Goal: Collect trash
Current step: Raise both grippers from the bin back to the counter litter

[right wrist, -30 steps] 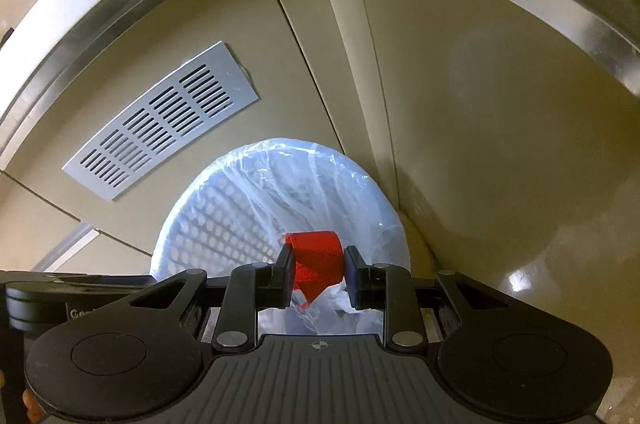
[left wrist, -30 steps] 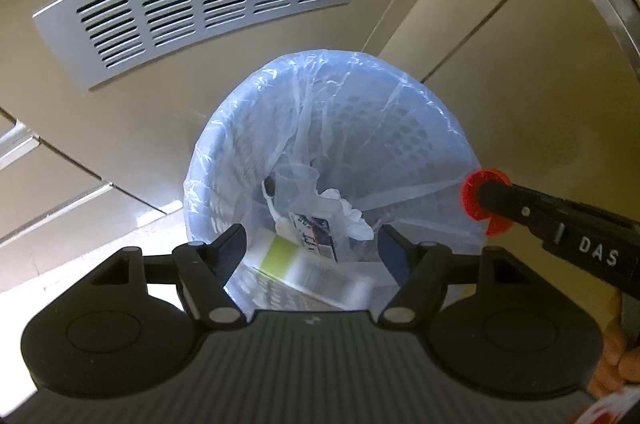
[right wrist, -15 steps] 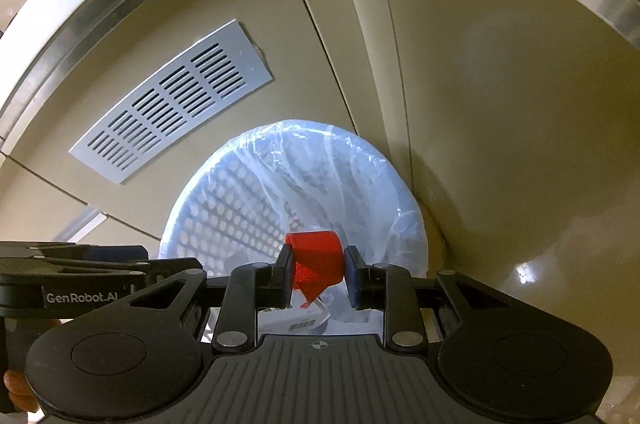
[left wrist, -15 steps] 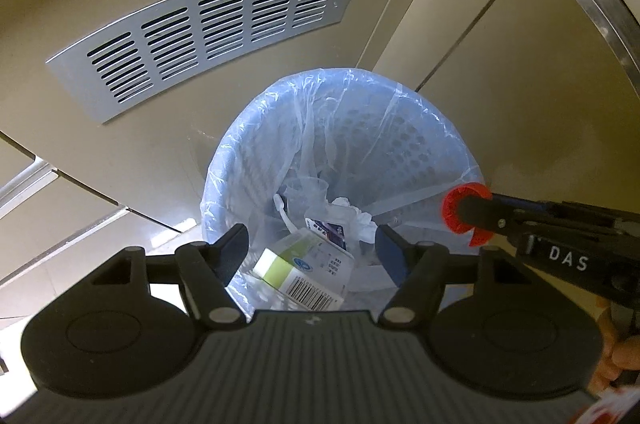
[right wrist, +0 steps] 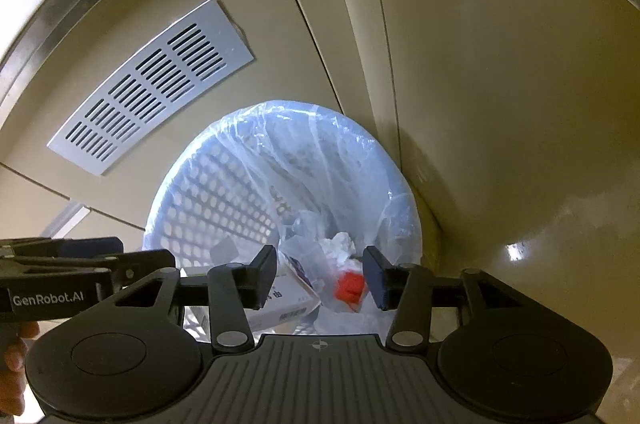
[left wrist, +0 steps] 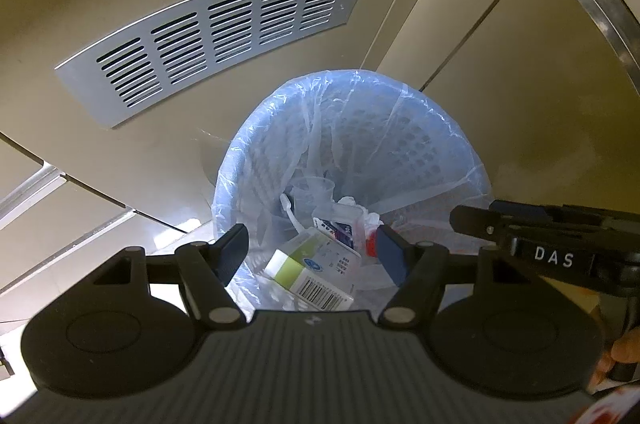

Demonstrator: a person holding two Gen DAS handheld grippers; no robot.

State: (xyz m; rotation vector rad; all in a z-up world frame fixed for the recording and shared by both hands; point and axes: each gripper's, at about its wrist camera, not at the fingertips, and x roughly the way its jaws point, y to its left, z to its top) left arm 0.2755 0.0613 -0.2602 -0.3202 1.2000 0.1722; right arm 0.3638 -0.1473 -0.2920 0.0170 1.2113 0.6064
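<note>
I hold both grippers above the bin (right wrist: 208,200), a perforated basket lined with a clear bag (left wrist: 400,112). The right gripper (right wrist: 320,274) has just been opening its fingers; nothing sits between them now. The red cap (right wrist: 350,288) lies inside the bin below that gap, among a box (left wrist: 308,272), crumpled tissue (right wrist: 340,244) and what appears to be a plastic cup (left wrist: 316,190). The left gripper (left wrist: 312,250) has its fingers spread wide and empty. A vent (left wrist: 216,36) sits on the panel behind the bin.
</note>
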